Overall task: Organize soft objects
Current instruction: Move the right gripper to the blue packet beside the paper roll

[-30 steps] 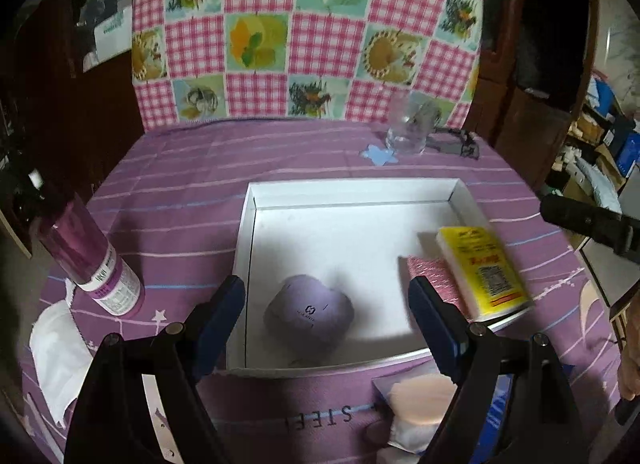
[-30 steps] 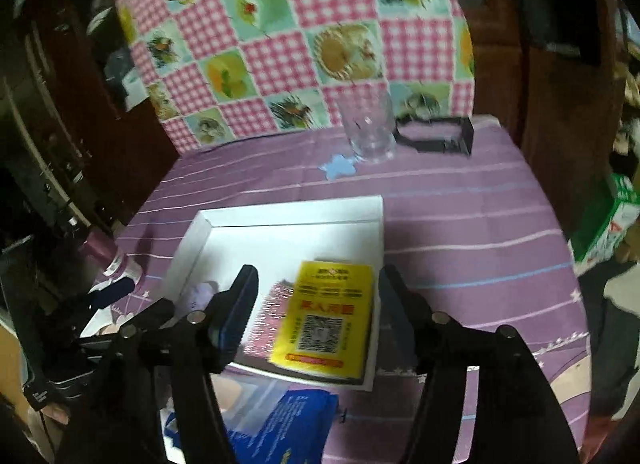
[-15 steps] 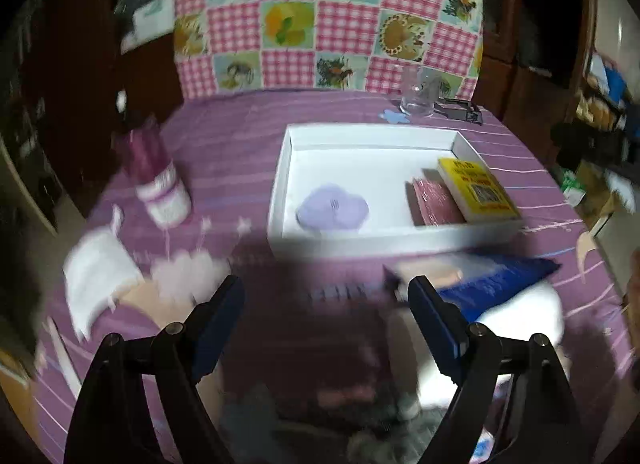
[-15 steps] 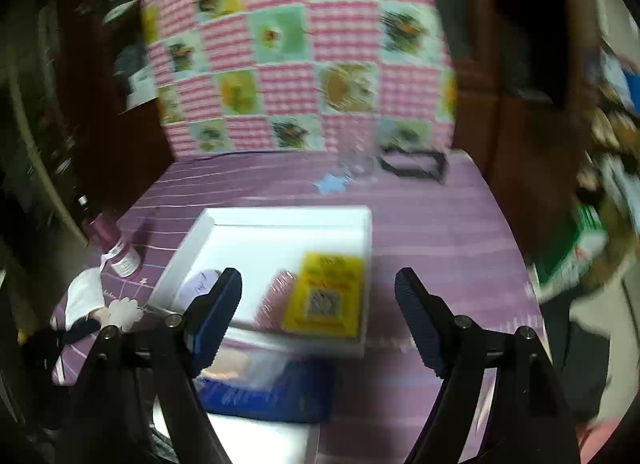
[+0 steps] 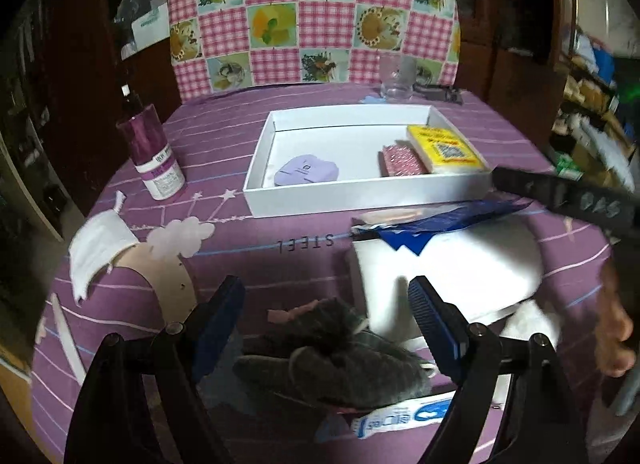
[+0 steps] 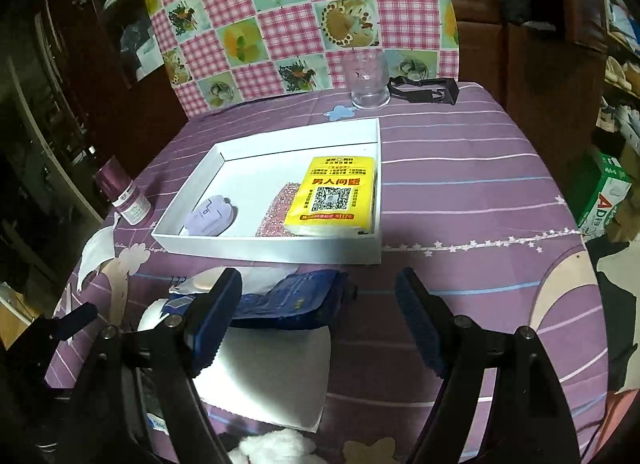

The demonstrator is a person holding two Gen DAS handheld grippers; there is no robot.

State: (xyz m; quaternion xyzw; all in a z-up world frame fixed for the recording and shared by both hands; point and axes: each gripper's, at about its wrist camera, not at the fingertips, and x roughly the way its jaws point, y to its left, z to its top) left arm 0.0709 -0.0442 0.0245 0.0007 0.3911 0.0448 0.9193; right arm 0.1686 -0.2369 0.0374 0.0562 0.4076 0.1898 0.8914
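My left gripper (image 5: 326,324) is open over the near table, and a grey fuzzy soft thing (image 5: 332,356) lies between and below its fingers, untouched by the pads. My right gripper (image 6: 316,320) is open too, above a blue packet (image 6: 296,300) and a white sheet (image 6: 272,372). Farther back, the white box (image 6: 280,254) holds a lilac heart-shaped sponge (image 6: 210,215), a pink glittery pad (image 6: 276,215) and a yellow tissue pack (image 6: 336,195). The left wrist view shows the same box (image 5: 360,193), with the sponge (image 5: 306,171) and the yellow pack (image 5: 444,149) inside.
A purple bottle (image 5: 154,155) and a white mask (image 5: 96,252) lie left of the box. Behind it are a glass (image 6: 368,79) and a black clip (image 6: 424,87). A white tube (image 5: 400,416) and a white fluffy thing (image 6: 276,448) sit near the front edge. A person's hand (image 5: 612,336) is at right.
Both grippers pulled back from the box toward the near table edge. The right jaws widened and left the yellow pack in the box. The grey fuzzy thing came into the left view.
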